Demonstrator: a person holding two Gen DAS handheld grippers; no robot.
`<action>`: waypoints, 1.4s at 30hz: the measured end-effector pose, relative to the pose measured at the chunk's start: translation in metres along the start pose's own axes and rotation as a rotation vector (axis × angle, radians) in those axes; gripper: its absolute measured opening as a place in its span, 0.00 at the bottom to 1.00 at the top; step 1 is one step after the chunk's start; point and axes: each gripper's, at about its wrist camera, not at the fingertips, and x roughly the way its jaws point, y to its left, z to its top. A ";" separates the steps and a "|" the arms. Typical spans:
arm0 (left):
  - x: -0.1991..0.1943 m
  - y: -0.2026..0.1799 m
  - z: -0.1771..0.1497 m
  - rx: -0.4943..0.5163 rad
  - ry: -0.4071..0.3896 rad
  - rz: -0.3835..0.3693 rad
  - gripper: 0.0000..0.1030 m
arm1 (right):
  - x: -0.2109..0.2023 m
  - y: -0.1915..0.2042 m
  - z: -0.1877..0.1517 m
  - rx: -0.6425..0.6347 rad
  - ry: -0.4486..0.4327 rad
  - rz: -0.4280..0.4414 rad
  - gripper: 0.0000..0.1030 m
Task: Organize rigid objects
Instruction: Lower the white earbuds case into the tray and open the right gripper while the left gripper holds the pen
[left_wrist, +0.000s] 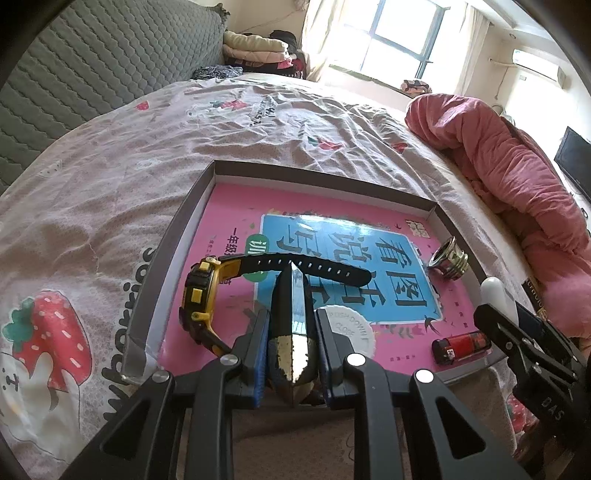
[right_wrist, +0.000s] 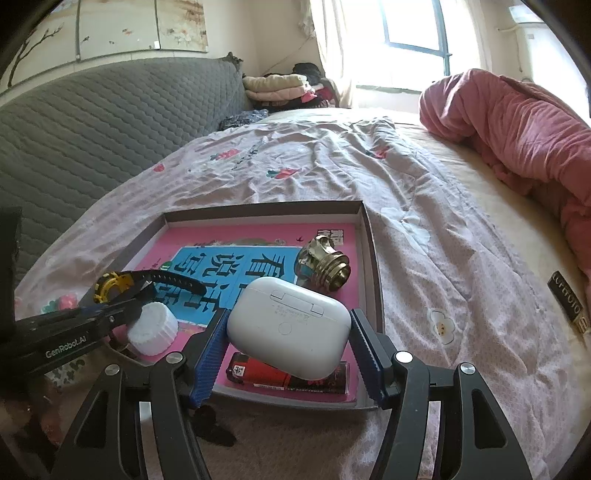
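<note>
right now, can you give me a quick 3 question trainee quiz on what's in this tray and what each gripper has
1. True or false: the watch lies outside the tray.
2. What sits between the right gripper fingers?
A. red lighter
B. white earbud case
C. white cap
3. Fill in: the metal threaded fitting rests near the tray's ____ wall, seen from the right wrist.

Key
1. False: it lies inside, on the pink book cover.
2. B: the earbud case, above the lighter; whether the fingers touch it cannot be told. The left gripper holds a dark faceted object.
3. right
</note>
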 end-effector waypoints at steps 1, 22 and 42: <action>0.000 0.000 0.000 0.002 0.000 0.001 0.23 | 0.001 0.000 0.000 -0.004 0.004 -0.005 0.64; 0.000 -0.001 0.000 0.006 0.000 0.005 0.23 | 0.038 0.010 0.002 -0.054 0.140 -0.043 0.64; 0.001 0.000 0.000 0.024 -0.002 0.022 0.23 | 0.048 0.015 0.001 -0.114 0.162 -0.043 0.64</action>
